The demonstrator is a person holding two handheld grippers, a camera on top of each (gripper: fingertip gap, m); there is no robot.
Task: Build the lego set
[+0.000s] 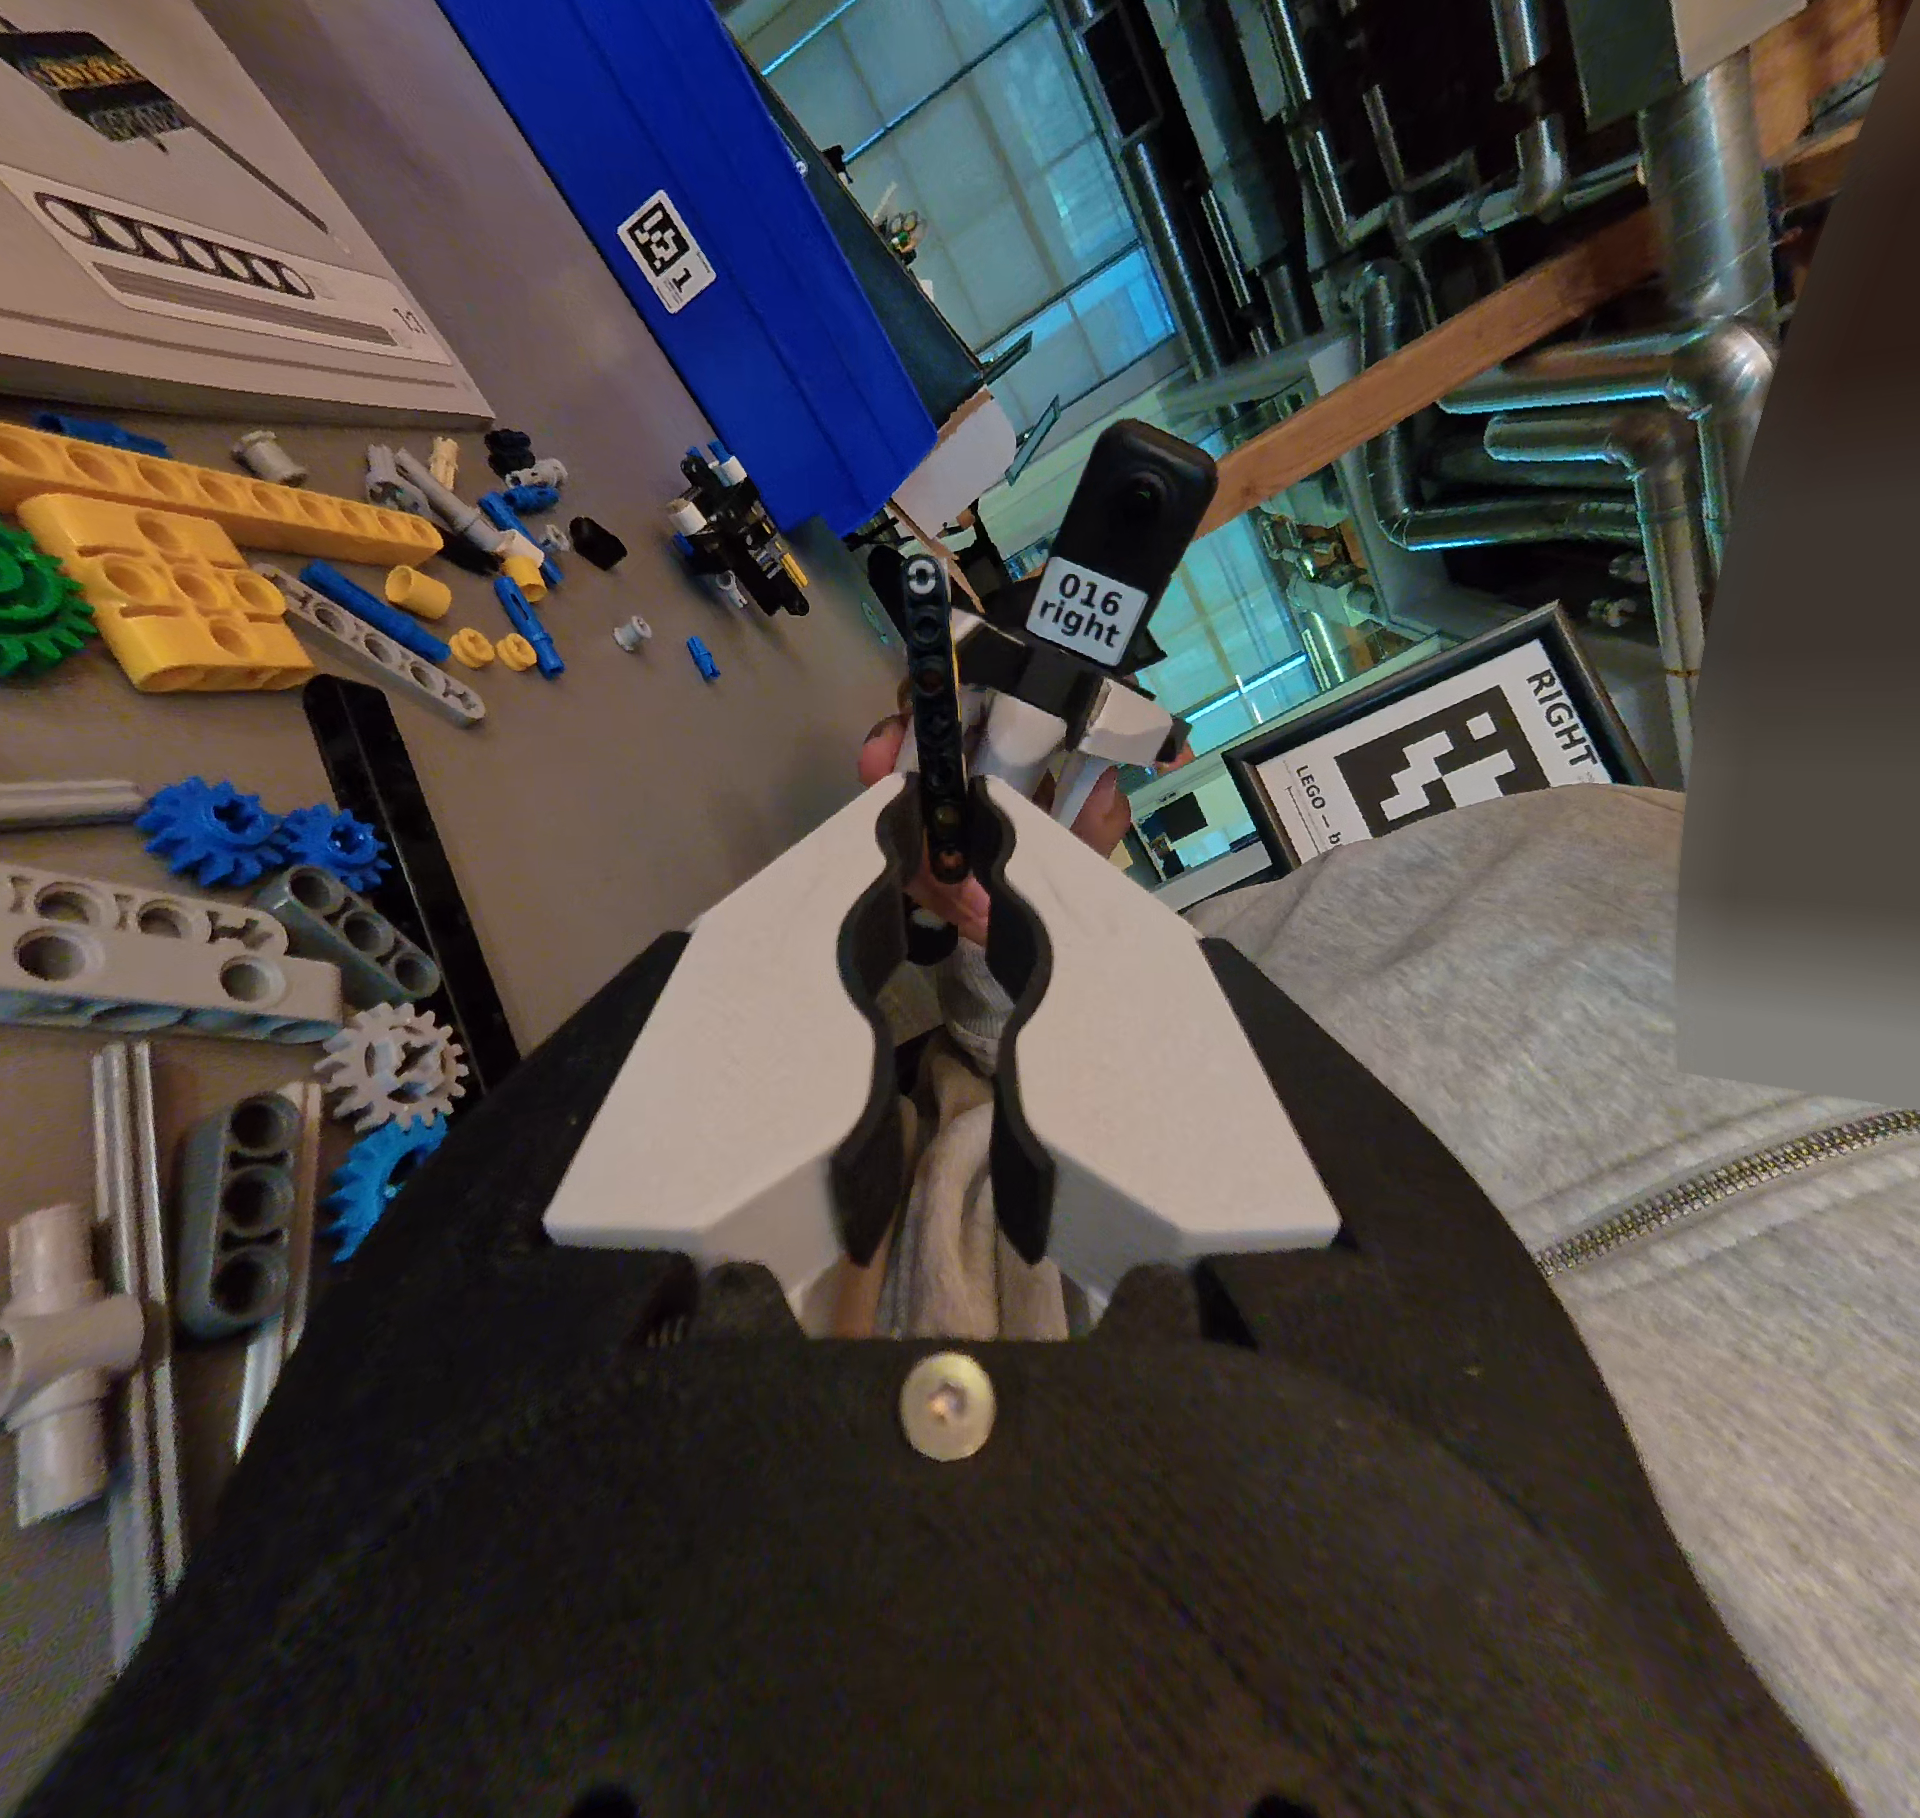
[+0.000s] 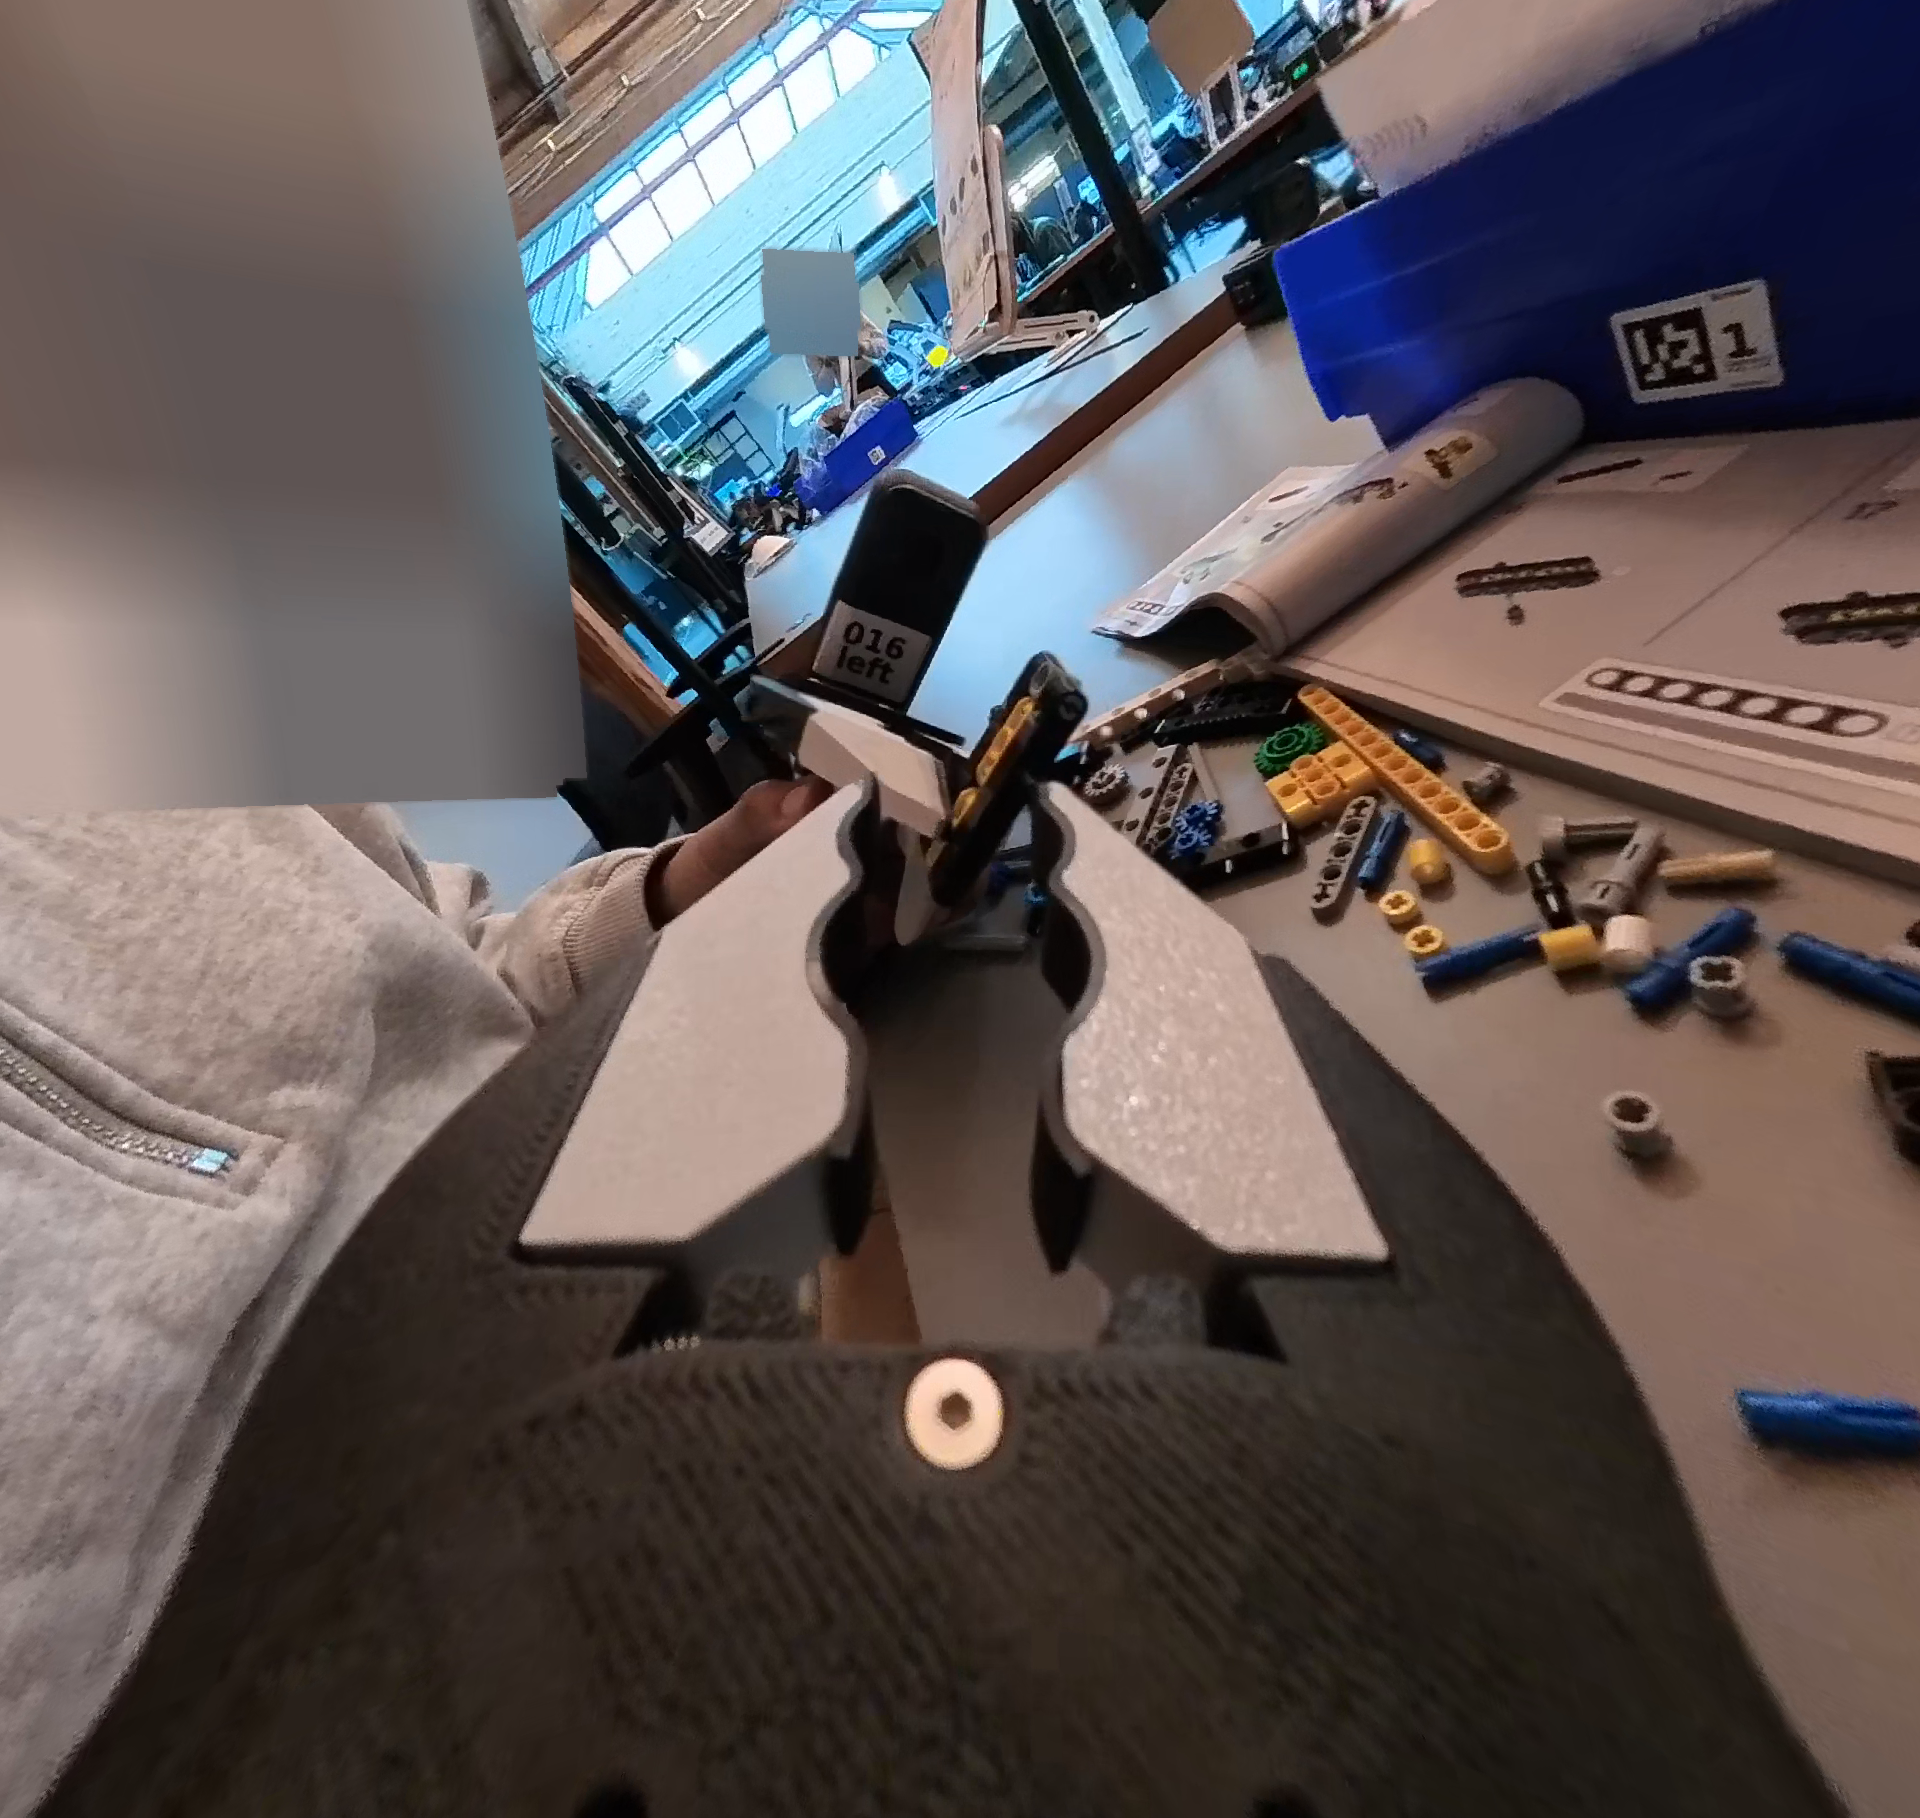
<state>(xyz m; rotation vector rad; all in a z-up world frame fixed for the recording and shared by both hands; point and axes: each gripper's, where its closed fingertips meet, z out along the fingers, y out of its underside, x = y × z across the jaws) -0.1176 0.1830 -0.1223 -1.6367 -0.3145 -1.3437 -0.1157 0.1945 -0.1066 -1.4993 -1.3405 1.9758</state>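
Nearest to each camera is the black body of its own tool, and from it the two pale fingers go forward. Between the tips of the left tongs (image 1: 940,833) stands a small black beam assembly (image 1: 935,719) with yellow parts in it; the tips press on its lower end, so the left tongs are closed on it and hold it up in the air, above the worktop (image 1: 582,792) and close in front of the person's grey sweater (image 1: 1558,1041). I think it is lifted like this so that both tools can reach it freely. The right tongs (image 2: 951,833) face it from the opposite side; in the right wrist view the assembly stands in the gap between their tips, but a space is visible on both sides, so they seem slightly open and not yet gripping. Probably they come to take the other end or to press a part in. To the left side of the left tongs the loose pieces lie spread on the worktop: yellow beams (image 1: 177,542), blue gears (image 1: 223,833), grey axles (image 1: 125,1197) and small blue pins (image 1: 520,615), all near enough for picking. Beyond them lies the open instruction booklet (image 1: 187,241), and behind it a blue bin (image 1: 665,210).
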